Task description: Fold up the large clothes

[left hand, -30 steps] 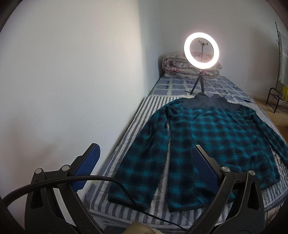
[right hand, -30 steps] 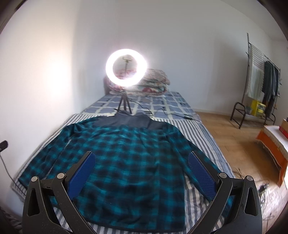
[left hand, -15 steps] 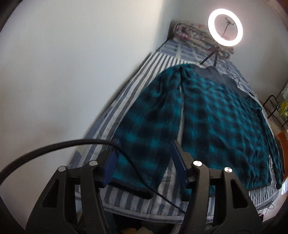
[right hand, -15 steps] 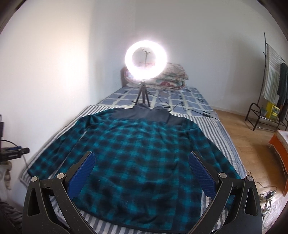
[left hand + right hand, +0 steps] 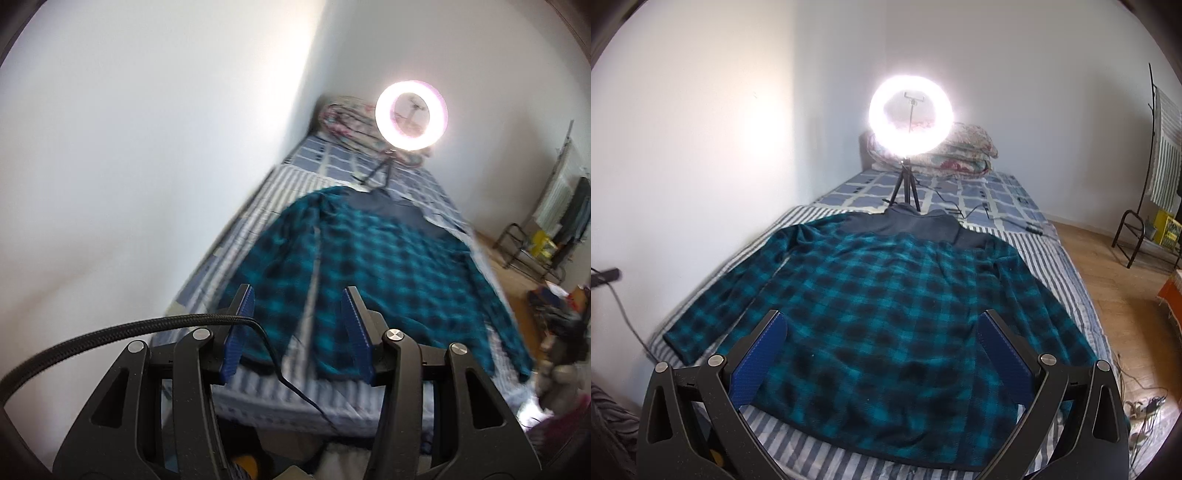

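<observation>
In the left wrist view the left gripper (image 5: 298, 328) sits at lower centre with its blue pads at a middling gap, having just been closing; nothing lies between them, only air above the near end of the bed. A black braided cable (image 5: 122, 334) arcs in from the lower left edge and crosses in front of the left pad. In the right wrist view the right gripper (image 5: 882, 354) stands wide at the bottom of the frame, empty, above the hem of the one plaid jacket (image 5: 886, 295).

The jacket lies flat and spread out across the middle of the frame, dark collar toward the top, both sleeves angled outward and down. Its left sleeve ends close to the left edge of the striped sheet (image 5: 820, 446), beside the white wall (image 5: 683, 147); its right sleeve reaches the sheet's right edge, with bare wooden floor (image 5: 1115, 295) beyond. A strip of striped sheet shows below the hem.

Past the collar, at upper centre, one lit ring light (image 5: 910, 118) stands on a tripod on the checked bedding, one folded quilt (image 5: 964, 155) behind it. One clothes rack (image 5: 1156, 177) stands at the right edge.
</observation>
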Demonstrator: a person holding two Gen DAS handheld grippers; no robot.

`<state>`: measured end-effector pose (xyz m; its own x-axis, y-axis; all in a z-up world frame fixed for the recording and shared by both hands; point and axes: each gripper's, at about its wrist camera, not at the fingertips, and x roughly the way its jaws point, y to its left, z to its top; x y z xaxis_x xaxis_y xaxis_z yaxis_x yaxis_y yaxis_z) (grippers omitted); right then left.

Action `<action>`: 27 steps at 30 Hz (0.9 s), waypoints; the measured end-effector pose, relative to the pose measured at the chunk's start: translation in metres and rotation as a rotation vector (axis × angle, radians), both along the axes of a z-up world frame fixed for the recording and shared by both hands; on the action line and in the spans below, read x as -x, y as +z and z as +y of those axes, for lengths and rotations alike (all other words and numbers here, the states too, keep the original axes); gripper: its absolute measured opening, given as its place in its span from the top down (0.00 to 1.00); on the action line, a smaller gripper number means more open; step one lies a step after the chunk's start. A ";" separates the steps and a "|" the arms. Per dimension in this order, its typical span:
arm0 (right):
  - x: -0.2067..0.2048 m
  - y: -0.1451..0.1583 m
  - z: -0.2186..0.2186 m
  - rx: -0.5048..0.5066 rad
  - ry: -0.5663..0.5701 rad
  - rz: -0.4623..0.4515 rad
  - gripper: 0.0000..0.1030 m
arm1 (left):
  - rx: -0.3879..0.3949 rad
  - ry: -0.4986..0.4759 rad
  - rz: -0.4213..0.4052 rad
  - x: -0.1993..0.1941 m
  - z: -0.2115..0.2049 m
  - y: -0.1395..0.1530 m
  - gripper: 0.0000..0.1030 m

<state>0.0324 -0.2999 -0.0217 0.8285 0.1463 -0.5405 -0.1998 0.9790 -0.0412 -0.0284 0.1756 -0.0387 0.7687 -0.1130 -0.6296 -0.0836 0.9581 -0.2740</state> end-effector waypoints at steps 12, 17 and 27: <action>0.014 0.014 0.011 -0.055 0.061 -0.030 0.00 | -0.328 -0.221 0.595 0.024 -0.003 0.005 0.50; 0.024 0.019 0.015 -0.070 0.097 -0.046 0.00 | -0.437 -0.128 0.593 0.023 0.016 0.023 0.30; 0.030 0.028 -0.006 -0.170 0.079 -0.046 0.00 | -0.327 -0.210 0.743 0.020 0.016 0.007 0.24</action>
